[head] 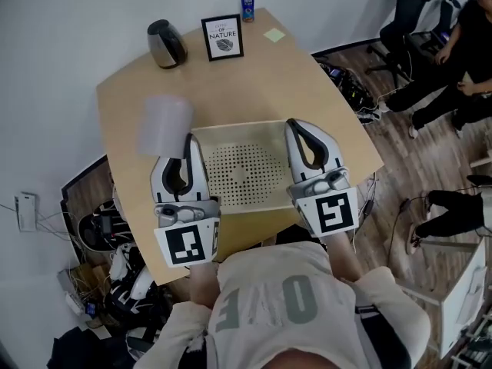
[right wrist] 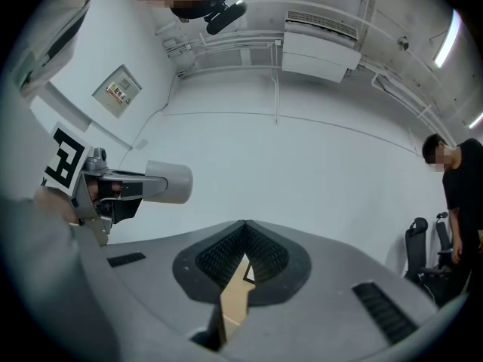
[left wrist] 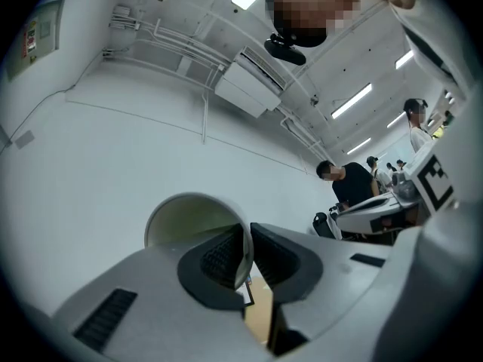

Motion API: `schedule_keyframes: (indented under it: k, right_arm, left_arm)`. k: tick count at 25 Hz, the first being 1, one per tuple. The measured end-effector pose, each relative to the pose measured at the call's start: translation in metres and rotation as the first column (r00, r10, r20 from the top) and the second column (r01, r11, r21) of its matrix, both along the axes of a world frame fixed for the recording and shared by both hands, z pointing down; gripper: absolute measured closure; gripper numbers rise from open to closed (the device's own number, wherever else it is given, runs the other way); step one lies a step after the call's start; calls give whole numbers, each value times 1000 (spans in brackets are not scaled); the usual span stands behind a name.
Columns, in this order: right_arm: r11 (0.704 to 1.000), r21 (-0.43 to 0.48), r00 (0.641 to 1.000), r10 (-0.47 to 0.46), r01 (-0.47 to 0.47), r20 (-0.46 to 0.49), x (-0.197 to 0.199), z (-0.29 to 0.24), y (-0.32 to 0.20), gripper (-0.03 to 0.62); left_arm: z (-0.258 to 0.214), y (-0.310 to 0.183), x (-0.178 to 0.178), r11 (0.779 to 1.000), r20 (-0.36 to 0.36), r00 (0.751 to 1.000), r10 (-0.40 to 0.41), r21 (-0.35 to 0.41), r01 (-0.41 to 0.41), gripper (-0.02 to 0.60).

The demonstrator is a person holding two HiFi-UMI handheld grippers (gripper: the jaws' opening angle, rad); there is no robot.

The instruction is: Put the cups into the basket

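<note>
A pale grey cup (head: 164,125) hangs in the air over the table's left side, just left of the basket. My left gripper (head: 188,142) is shut on its rim. In the left gripper view the cup (left wrist: 189,217) lies on its side, its wall pinched between the dark pads of the left gripper (left wrist: 247,241). A cream perforated basket (head: 231,133) sits on the wooden table (head: 307,91) between both grippers. My right gripper (head: 296,127) is over the basket's right rim, jaws shut with nothing in them. The right gripper view shows the right gripper (right wrist: 245,236) closed and the cup (right wrist: 167,182) at the left.
At the table's far side stand a dark kettle (head: 166,43), a framed sign (head: 222,37), a blue bottle (head: 247,3) and a yellow sticky note (head: 274,34). Office chairs (head: 403,14) and a seated person (head: 461,44) are at the right. Cables and clutter (head: 115,275) lie on the floor at the left.
</note>
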State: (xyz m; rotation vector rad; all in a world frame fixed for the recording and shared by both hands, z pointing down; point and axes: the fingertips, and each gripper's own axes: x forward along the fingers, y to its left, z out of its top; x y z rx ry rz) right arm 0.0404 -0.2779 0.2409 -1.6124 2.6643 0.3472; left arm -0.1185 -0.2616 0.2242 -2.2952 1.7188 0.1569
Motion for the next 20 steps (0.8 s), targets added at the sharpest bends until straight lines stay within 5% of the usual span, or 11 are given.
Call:
schedule_keyframes:
  k: [11,16,20]
  right_arm:
    - [998,20,998,-63,64,-24,7,5,-37,597]
    - [995,-57,997,-79,80,6,9,16,-39,597]
    - [994,-62,996,-91,91,-1,9,20,-42,597]
  left_arm:
    - [33,-30,15,992,66,998,4,-125,5,546]
    - [63,-35,19,977,226,971,77,-211,-28,546]
    - [84,-43,28,965,366,919,147,-255,-53,546]
